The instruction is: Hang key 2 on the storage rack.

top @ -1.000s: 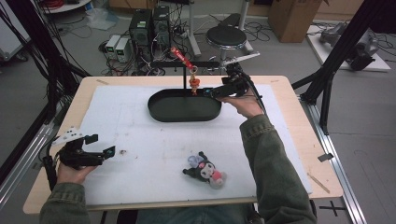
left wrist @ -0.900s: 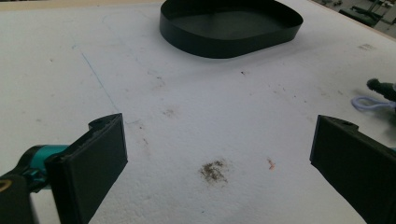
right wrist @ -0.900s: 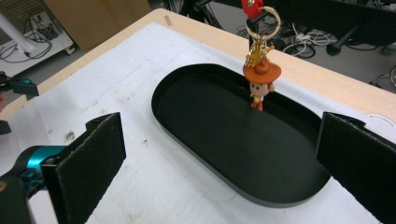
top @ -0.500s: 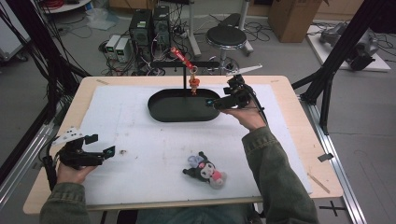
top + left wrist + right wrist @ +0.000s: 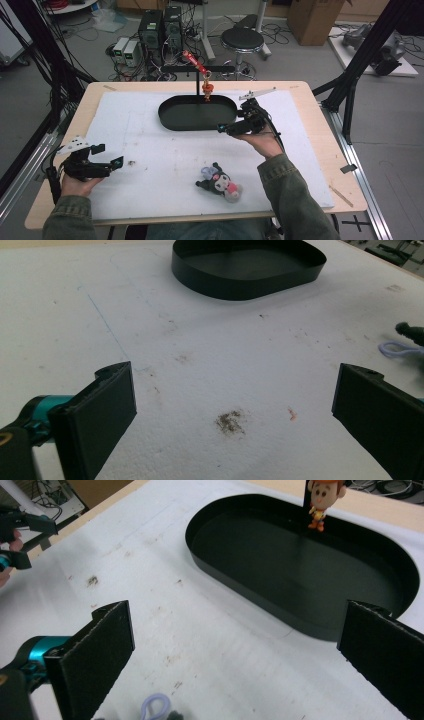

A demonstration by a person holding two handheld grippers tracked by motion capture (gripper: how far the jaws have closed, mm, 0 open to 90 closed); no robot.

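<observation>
Right gripper (image 5: 226, 129) in high view: jaws apart, empty, just beside near rim of black oval metal tray (image 5: 172, 119). Left gripper (image 5: 107, 156) wide open too, at left edge of white foam mat (image 5: 150, 150). Small black-and-pink plush doll (image 5: 220, 182) lies on mat, near right forearm.

Left gripper view: jaws spread over stained mat, tray ahead.

Right gripper view: jaws spread, tray between them farther off; small orange figurine (image 5: 321, 502) hangs at tray's far rim.
</observation>
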